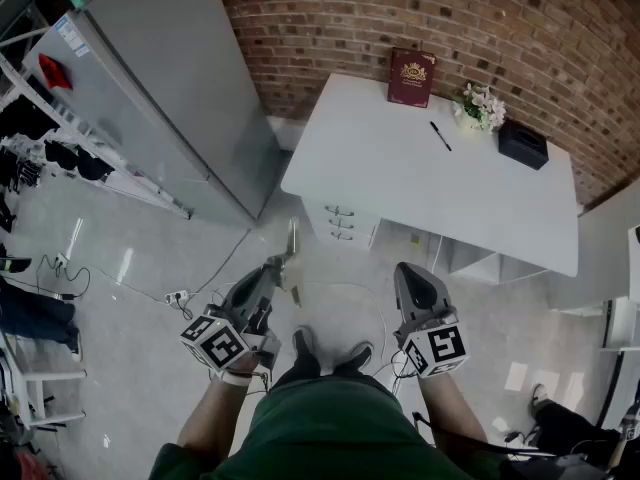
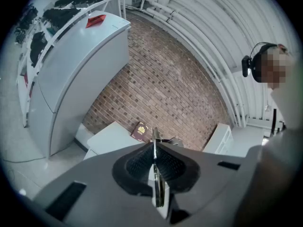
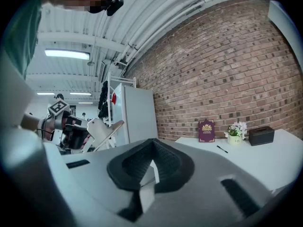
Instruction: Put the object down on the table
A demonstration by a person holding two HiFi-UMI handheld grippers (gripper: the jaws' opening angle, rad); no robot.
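Note:
A thin flat pale object (image 1: 293, 252) sticks out forward from my left gripper (image 1: 283, 265), whose jaws are shut on it. In the left gripper view the object (image 2: 154, 150) shows edge-on between the black pads. From the right gripper view the same object (image 3: 102, 128) appears as a pale slab in the left gripper (image 3: 71, 126). Both grippers hang over the floor, short of the white table (image 1: 430, 183). My right gripper (image 1: 408, 271) is shut with nothing in it, its pads meeting in its own view (image 3: 152, 151).
On the table's far side stand a maroon book (image 1: 411, 78), a pen (image 1: 440, 135), a small flower pot (image 1: 480, 106) and a black box (image 1: 523, 144). A drawer unit (image 1: 340, 223) sits under the table. A grey fridge (image 1: 150, 98) stands at left. Cables (image 1: 180, 296) lie on the floor.

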